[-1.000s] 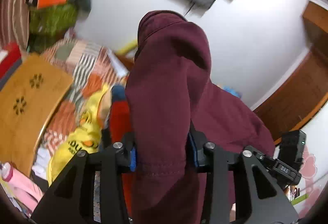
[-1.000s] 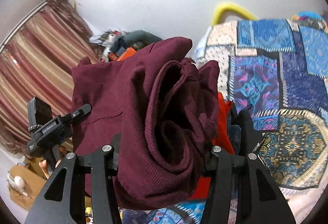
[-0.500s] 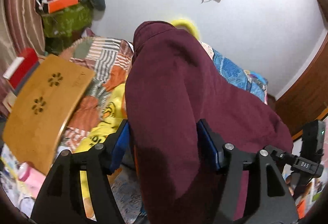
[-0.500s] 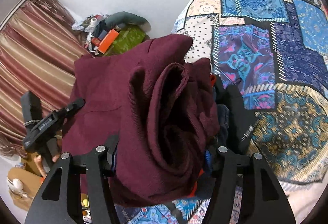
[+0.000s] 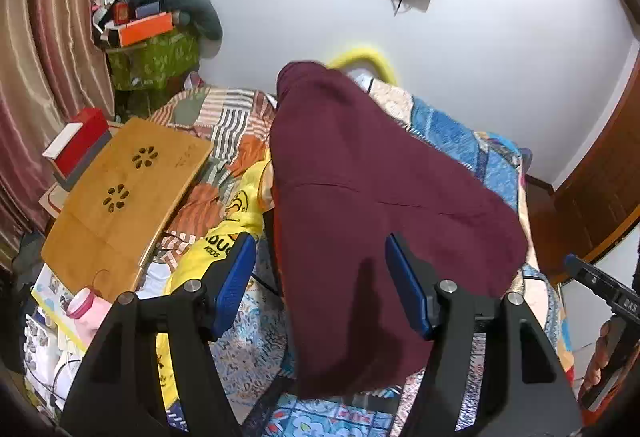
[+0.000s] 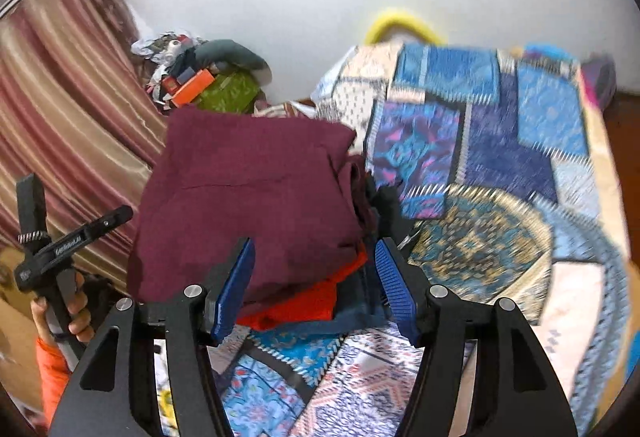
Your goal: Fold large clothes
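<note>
A folded maroon garment lies on top of a pile of folded clothes on the bed; it also shows in the right wrist view. Under it sit a red garment and dark blue ones. My left gripper is open, its blue pads apart on either side of the garment's near edge. My right gripper is open, its pads apart in front of the pile, touching nothing. The left gripper's handle and the hand on it show at the left of the right wrist view.
A patchwork quilt covers the bed. A yellow garment lies left of the pile. A wooden lap table leans at the bed's left edge, with a red box, cluttered green stand, curtain, and pink bottle.
Both grippers have opened and let go of the maroon garment. It has dropped from being held up in the air onto the pile of clothes, and both grippers have drawn back.
</note>
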A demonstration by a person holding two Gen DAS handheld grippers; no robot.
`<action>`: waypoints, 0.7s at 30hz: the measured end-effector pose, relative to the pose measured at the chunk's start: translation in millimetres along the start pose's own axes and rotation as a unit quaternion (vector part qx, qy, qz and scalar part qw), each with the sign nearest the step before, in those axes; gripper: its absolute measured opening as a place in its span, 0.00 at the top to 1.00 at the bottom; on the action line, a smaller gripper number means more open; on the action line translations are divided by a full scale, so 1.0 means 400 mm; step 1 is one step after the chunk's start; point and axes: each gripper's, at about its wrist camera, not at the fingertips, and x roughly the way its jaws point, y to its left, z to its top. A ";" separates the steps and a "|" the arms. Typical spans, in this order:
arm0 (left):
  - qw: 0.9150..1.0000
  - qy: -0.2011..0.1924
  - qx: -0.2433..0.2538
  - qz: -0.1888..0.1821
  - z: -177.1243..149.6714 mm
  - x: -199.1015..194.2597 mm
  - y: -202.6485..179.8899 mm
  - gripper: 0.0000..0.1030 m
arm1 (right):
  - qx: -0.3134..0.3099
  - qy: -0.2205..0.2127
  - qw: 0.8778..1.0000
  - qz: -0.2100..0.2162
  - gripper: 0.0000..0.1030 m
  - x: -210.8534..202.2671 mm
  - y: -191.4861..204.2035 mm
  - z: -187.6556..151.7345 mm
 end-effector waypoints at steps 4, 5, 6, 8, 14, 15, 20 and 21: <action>0.999 -0.030 0.017 0.012 -0.023 -0.094 -0.046 0.36 | -0.049 -0.039 0.998 -0.001 0.43 -0.101 0.060 -0.021; 0.999 -0.041 0.023 0.014 -0.029 -0.123 -0.058 0.36 | -0.058 -0.049 0.997 0.000 0.43 -0.127 0.076 -0.027; 0.998 -0.054 0.028 0.014 -0.038 -0.159 -0.073 0.36 | -0.066 -0.058 0.996 0.002 0.43 -0.151 0.090 -0.033; 0.996 -0.078 0.037 0.015 -0.056 -0.223 -0.100 0.36 | -0.081 -0.078 0.994 0.007 0.43 -0.203 0.117 -0.048; 0.985 -0.162 0.066 0.002 -0.153 -0.436 -0.183 0.36 | -0.117 -0.145 0.982 0.024 0.43 -0.352 0.195 -0.110; 0.980 -0.184 0.070 0.001 -0.179 -0.479 -0.197 0.36 | -0.122 -0.156 0.980 0.026 0.43 -0.373 0.204 -0.122; 0.963 -0.260 0.076 0.001 -0.299 -0.626 -0.239 0.36 | -0.151 -0.210 0.965 0.035 0.43 -0.477 0.249 -0.204; 0.959 -0.273 0.076 0.001 -0.324 -0.652 -0.247 0.36 | -0.157 -0.220 0.962 0.034 0.43 -0.492 0.258 -0.218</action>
